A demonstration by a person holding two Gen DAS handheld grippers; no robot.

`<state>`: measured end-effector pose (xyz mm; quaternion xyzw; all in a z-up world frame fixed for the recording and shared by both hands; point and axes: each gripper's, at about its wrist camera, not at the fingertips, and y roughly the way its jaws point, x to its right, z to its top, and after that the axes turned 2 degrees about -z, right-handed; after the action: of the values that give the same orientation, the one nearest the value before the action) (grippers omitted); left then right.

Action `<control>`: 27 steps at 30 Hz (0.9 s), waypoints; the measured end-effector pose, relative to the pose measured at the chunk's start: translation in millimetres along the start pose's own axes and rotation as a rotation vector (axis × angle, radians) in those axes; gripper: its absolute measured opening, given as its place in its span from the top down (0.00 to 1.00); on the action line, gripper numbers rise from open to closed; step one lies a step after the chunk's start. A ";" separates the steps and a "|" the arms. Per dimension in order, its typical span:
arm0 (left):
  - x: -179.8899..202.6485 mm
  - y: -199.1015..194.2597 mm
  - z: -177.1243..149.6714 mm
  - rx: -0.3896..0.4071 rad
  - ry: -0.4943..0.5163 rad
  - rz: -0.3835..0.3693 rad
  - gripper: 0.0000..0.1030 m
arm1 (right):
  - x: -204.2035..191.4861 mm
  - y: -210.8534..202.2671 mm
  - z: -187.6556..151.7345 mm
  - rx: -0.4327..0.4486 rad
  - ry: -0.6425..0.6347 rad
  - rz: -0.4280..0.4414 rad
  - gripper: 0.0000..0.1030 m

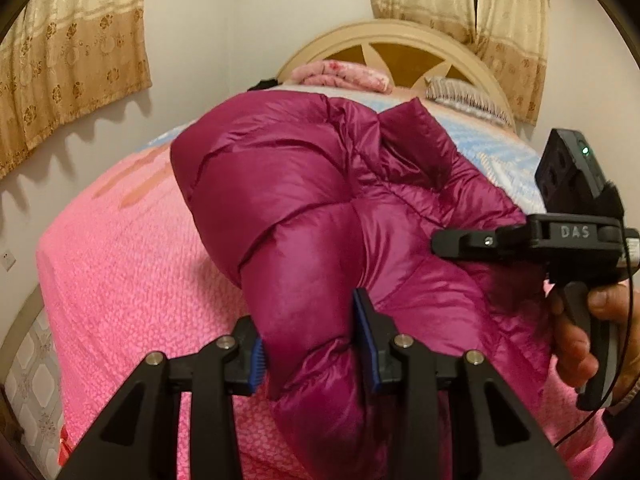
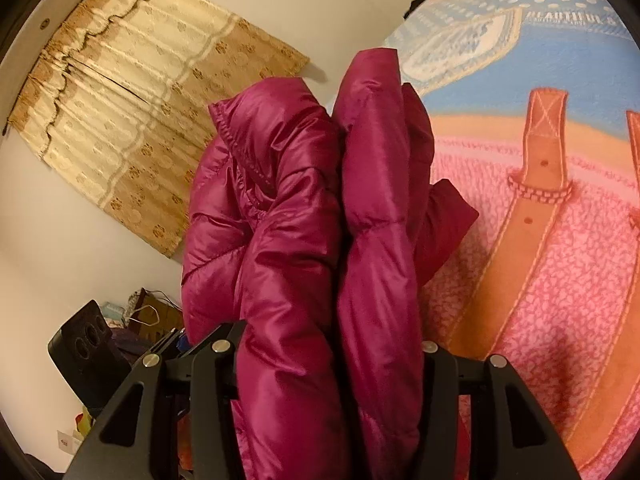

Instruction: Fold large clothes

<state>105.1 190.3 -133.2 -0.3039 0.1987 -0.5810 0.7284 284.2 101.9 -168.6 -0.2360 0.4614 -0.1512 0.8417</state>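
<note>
Though its pads are hidden, right claw (image 2: 332, 360) pinching magenta puffer jacket (image 1: 304, 208), left claw (image 1: 316, 356) likewise

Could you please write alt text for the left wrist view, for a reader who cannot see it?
The left gripper clamps a fold of a shiny magenta puffer jacket bunched on a pink bedspread. At right, a hand holds the right gripper against the jacket.

"das" in raised letters on the black right gripper (image 1: 448, 242); partly legible "beautiful" on the blue bedspread (image 2: 568, 20)
</note>
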 end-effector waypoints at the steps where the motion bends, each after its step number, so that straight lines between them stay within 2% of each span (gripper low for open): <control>1: 0.9 1.9 -1.2 -0.003 0.002 0.010 0.52 | 3.6 2.6 -1.6 -0.006 0.006 -0.004 0.51; 7: 5.7 10.2 -8.4 0.005 0.040 0.075 0.22 | 25.0 5.4 -7.4 -0.014 0.049 -0.012 0.51; 12: 1.9 14.1 -12.1 0.003 0.027 0.081 0.14 | 39.8 5.6 -12.4 -0.011 0.104 -0.003 0.49; 14: -1.1 14.7 -13.3 0.011 0.027 0.100 0.06 | 44.3 5.8 -14.8 -0.009 0.112 -0.005 0.47; 21: -5.1 14.9 -17.3 0.007 0.003 0.101 0.04 | 52.1 8.5 -15.1 -0.019 0.147 -0.007 0.39; 27: -4.4 9.8 -19.1 0.001 -0.007 0.108 0.03 | 50.3 1.2 -21.4 -0.018 0.109 -0.092 0.28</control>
<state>98.9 192.0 -154.1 -0.2944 0.2119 -0.5397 0.7597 292.7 73.6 -214.7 -0.2562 0.4965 -0.1982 0.8053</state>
